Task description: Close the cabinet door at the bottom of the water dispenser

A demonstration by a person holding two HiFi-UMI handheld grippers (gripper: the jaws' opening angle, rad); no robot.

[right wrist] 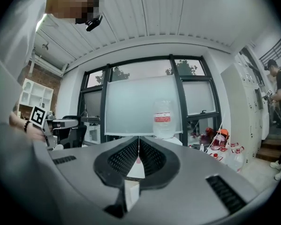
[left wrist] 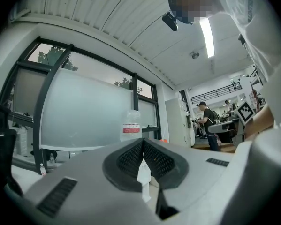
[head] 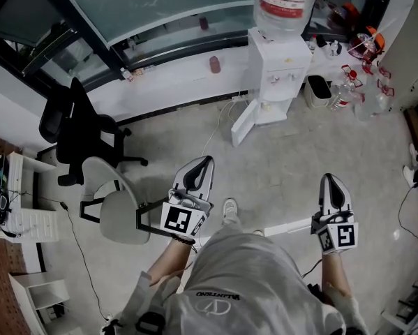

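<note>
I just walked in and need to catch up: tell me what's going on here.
A person stands some way from a white water dispenser, holding a gripper in each hand. The left gripper and the right gripper are both shut, hold nothing and point toward the dispenser. The cabinet door at its bottom hangs open, and neither gripper has reached it yet.
</note>
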